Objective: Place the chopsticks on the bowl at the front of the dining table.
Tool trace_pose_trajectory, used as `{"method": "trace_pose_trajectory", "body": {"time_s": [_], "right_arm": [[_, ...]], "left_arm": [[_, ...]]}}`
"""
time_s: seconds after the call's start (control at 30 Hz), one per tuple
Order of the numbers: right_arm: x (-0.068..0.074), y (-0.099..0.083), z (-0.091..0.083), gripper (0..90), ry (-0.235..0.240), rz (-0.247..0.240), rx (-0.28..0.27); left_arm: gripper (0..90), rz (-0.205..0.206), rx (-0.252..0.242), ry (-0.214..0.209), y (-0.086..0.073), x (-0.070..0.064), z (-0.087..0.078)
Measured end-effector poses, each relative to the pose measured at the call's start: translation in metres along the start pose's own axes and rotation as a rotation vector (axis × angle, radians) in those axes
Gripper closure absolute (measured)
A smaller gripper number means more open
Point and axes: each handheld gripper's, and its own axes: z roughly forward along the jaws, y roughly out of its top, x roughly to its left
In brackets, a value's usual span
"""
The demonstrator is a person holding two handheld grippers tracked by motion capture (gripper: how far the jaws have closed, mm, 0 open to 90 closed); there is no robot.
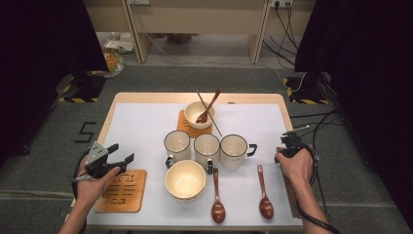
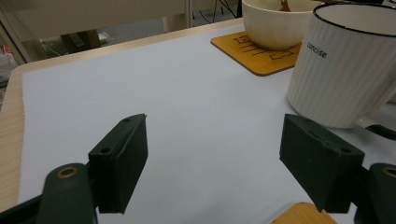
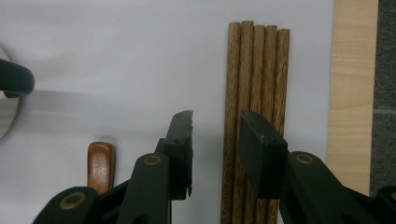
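Hovering right gripper (image 3: 215,140) astride chopsticks (image 3: 254,84), long axes running along its jaws

Recording lab or studio, not a home: black curtains (image 1: 29,58) are hanging at both frame sides, yellow-black hazard tape (image 1: 78,99) is marking stand bases on grey carpet, cables (image 1: 285,24) are running to a wall socket at upper right.

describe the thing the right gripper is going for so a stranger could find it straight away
Start at the table's right edge, beside the person's right hand. There, on the white mat next to the bare wood strip, lies a bundle of chopsticks, side by side, with the right gripper poised over them. Unlike the glossy reddish spoons nearby, they are thin, straight, matt brown rods.
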Motion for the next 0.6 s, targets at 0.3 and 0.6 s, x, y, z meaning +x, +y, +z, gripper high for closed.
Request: {"method": "trace_pose_trajectory", "body": {"time_s": [0.3,0.6], "right_arm": [[-0.0018,-0.0029,0.0038,65.6,0.001,0.001,0.005],[0.0000,-0.0033,0.0043,66.4,0.003,-0.003,0.005]], "left_arm": [[23.2,0.001,-0.001,-0.001,0.0000,-0.0004,0.0005],[23.1,0.002,0.001,0.001,-0.0002,0.0004,-0.0003]]}}
